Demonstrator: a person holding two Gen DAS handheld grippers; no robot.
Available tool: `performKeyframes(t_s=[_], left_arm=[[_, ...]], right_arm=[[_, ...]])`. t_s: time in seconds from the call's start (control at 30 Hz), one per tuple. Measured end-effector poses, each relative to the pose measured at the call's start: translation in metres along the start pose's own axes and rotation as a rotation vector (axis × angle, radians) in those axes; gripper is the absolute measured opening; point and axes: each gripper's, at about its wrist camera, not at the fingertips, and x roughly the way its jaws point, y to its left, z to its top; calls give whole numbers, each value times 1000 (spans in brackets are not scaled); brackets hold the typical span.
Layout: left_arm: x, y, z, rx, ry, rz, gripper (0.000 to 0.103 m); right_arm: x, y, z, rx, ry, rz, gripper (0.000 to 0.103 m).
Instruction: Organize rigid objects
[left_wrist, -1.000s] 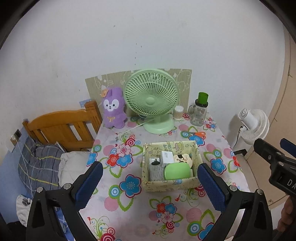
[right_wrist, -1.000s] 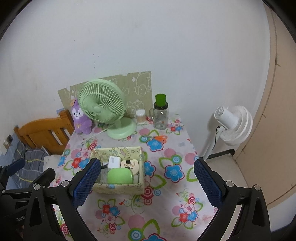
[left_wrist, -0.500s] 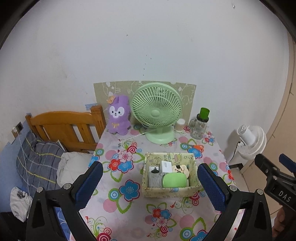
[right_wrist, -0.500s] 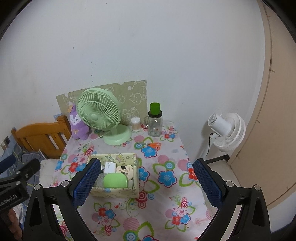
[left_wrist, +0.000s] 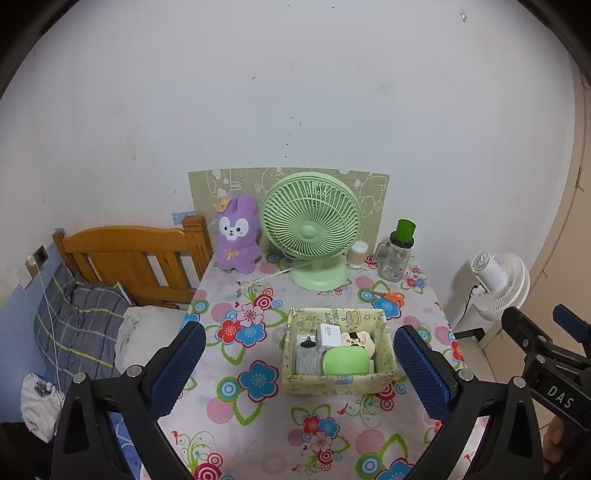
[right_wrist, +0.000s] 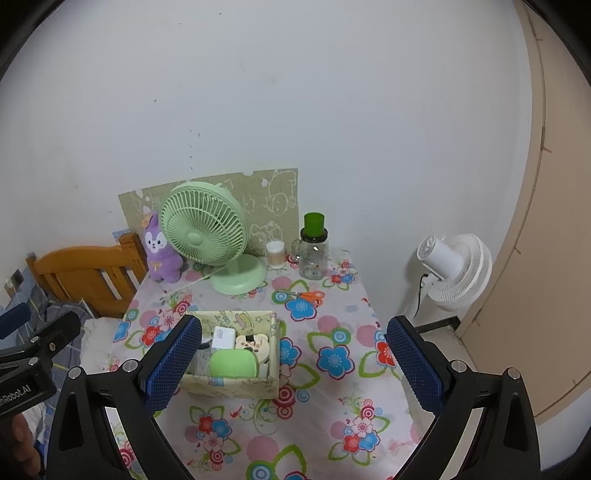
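Both grippers up over the floral table, jaws wide, nothing held.
Left gripper (left_wrist: 299, 369) and right gripper (right_wrist: 293, 363): blue mesh-textured pads (left_wrist: 180, 365) spread far apart. Printed fabric-look box (left_wrist: 338, 376) sits mid-table on the glossy flower-print cloth (left_wrist: 258, 435), holding a rounded green case (left_wrist: 345, 362), white block charger (left_wrist: 330, 334), bear-shaped piece (left_wrist: 357, 339). Orange-handled scissors (left_wrist: 388, 295) lie behind the box, apart from it.

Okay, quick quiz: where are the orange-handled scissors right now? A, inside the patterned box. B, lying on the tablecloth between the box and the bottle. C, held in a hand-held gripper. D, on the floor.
B: the scissors lie flat on the tablecloth, behind the box and in front of the bottle.
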Motion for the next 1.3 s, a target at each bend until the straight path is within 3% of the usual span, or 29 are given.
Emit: performKeyframes(t_s=[1.3], left_arm=[[-1,2,-3,13,-14,-21,103]], right_arm=[[-9,9,0,-31,-29,-31,102]])
